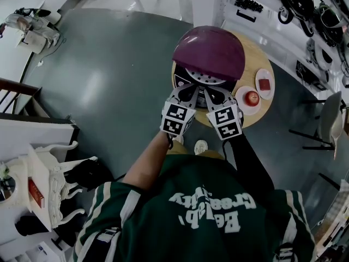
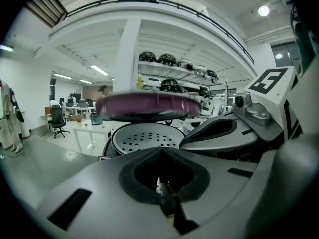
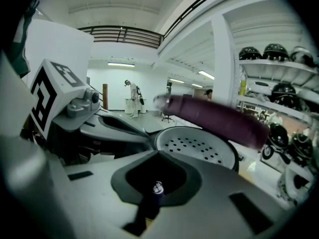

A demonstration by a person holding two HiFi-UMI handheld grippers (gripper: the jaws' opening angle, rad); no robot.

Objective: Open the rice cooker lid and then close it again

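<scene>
Hovering half-raised above the white perforated tray (image 1: 203,76) of the black rice cooker (image 1: 180,81) on the round wooden counter (image 1: 257,54), the purple domed lid (image 1: 210,51) is gripped by neither left claw (image 1: 188,93) nor right claw (image 1: 212,95), both closed empty, so it may slam down or stay unlatched.

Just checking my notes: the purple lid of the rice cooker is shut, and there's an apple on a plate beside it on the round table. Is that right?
Not quite: the lid is up, not shut. The head view shows the perforated tray bare beneath it. The apple on its plate beside the rice cooker on the round table is right.
</scene>
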